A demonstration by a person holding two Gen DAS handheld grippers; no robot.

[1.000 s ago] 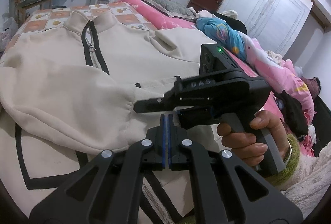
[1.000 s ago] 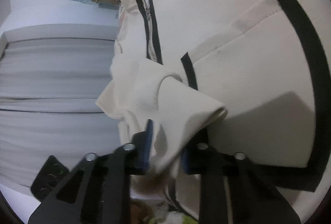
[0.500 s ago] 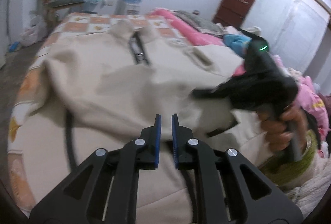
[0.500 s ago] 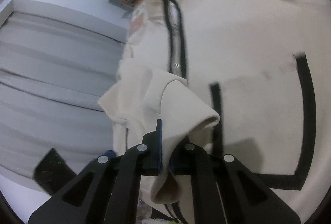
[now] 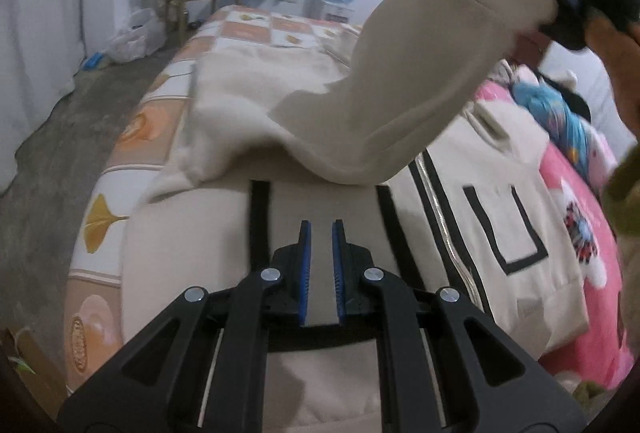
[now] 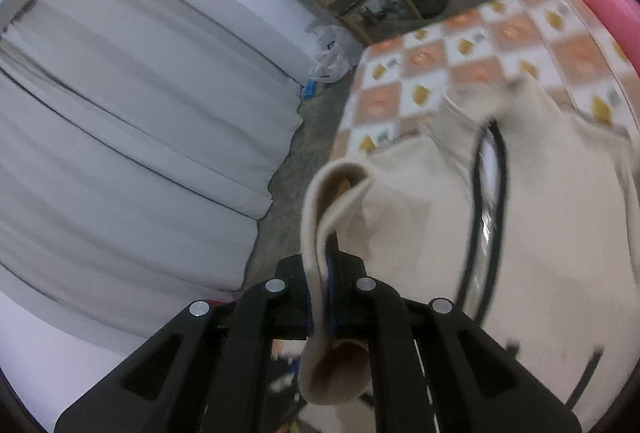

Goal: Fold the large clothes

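Since a second ago, quite a bit has been shuffled around. Starting on the left: the left gripper (image 5: pixel 319 269) was pressed fully together over the cream jacket (image 5: pixel 500 169) back then, and its jaws have just been let out to a narrow slit, blue pads (image 5: pixel 305 265) close and parallel with nothing caught between them, only cloth seen underneath. It's also been swung round, so the jacket's lower front and hem are now looked down on, with the patterned bed (image 5: pixel 132 137) and the floor on the left.

Over to the right: the sleeve (image 5: pixel 408 73), which was lying bunched across the jacket's chest, has been hoisted up high and is hung as a long diagonal, from the shoulder low on the left up to the cuff (image 6: pixel 332 253) at top right. That cuff is pinched in the right gripper (image 6: pixel 320 297), jaws squeezed down on it with the cuff's open end poking out behind them. The grip was looser a second ago and has been tightened.

So what probably matters for the coming fold: the sleeve's long axis is run across the zipper (image 5: pixel 440 201) line, the body of the jacket is spread flat on the bed below and left of the raised cuff, and the right hand (image 5: pixel 616 65) is the one actually on the cloth. The left is nearer the hem but is holding nothing.
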